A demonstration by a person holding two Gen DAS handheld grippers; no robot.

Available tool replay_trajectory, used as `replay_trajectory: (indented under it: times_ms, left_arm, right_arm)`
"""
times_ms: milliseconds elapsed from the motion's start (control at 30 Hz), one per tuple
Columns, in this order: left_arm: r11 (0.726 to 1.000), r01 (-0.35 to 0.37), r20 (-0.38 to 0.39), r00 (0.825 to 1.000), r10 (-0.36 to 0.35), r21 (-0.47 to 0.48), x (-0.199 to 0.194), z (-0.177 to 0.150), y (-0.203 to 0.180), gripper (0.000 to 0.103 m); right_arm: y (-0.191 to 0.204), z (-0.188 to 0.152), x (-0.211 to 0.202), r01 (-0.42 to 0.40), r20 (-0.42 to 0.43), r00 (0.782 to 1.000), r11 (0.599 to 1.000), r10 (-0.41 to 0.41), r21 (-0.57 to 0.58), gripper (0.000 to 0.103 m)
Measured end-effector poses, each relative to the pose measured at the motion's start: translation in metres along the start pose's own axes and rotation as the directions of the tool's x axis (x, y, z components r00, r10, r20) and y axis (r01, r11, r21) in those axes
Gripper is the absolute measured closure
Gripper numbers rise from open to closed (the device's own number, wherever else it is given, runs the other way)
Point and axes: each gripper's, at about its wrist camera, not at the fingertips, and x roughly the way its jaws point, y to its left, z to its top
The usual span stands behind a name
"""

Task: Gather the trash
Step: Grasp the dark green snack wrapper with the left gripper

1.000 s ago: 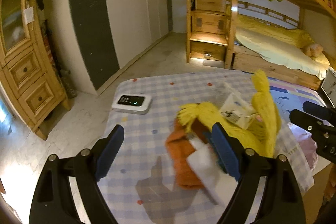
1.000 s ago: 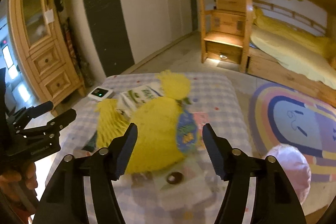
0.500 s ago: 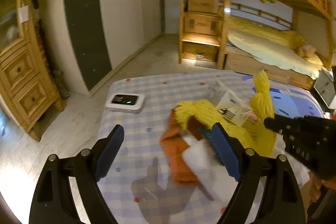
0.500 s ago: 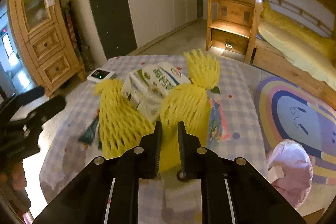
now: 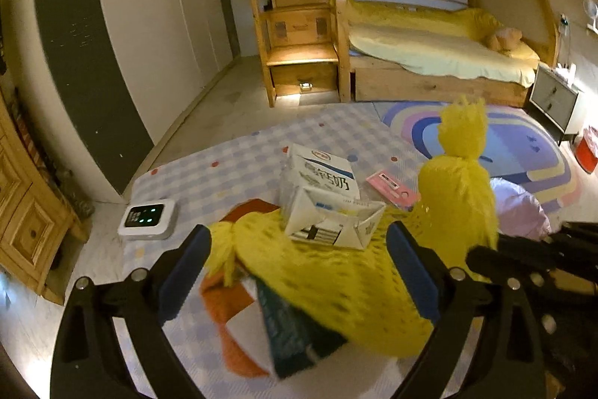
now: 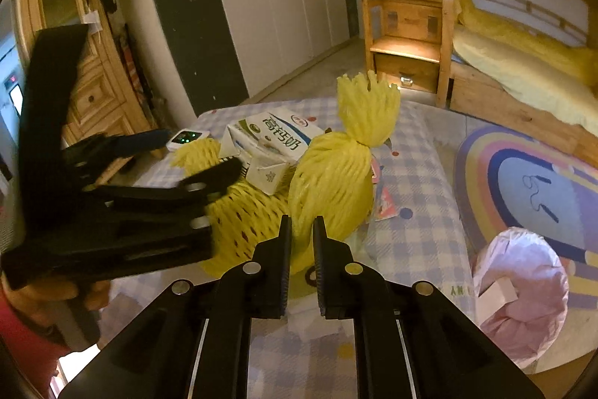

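A yellow foam fruit net (image 6: 332, 182) lies on the checkered table (image 6: 411, 230); my right gripper (image 6: 301, 230) is shut on its near edge. A second yellow net (image 5: 336, 279) lies beside it, with a white milk carton (image 5: 325, 200) resting on top. My left gripper (image 5: 299, 249) is open, its blue pads either side of that net and carton. The left gripper also shows in the right wrist view (image 6: 179, 156). Under the nets lie an orange wrapper (image 5: 228, 316), a dark teal packet (image 5: 295, 331) and a pink wrapper (image 5: 392, 189).
A bin with a pink bag (image 6: 523, 294) stands on the floor at the table's right. A small white device with green lights (image 5: 147, 221) sits on the table's left corner. A bunk bed (image 5: 429, 51), wardrobe and wooden cabinet surround the table.
My right gripper closed on the yellow net's edge. My left gripper moved right and forward over the other net and the carton, staying open.
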Motion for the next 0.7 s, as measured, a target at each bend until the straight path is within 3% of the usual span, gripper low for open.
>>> replay_trajectory:
  times_ms: [467,700]
  left_arm:
    - [0.997,0.012,-0.074,0.997,-0.006,0.082,0.039,0.007,-0.019,0.011]
    - [1.000,0.011,-0.046,0.999,-0.011,-0.001,0.025,0.003,0.000,0.012]
  right_arm:
    - [-0.007,-0.010,-0.008,-0.032,0.012,0.999,0.999,0.032,0.017,0.091]
    - [-0.006,-0.011,-0.009,-0.034,0.003,0.999,0.999,0.034,0.000,0.091]
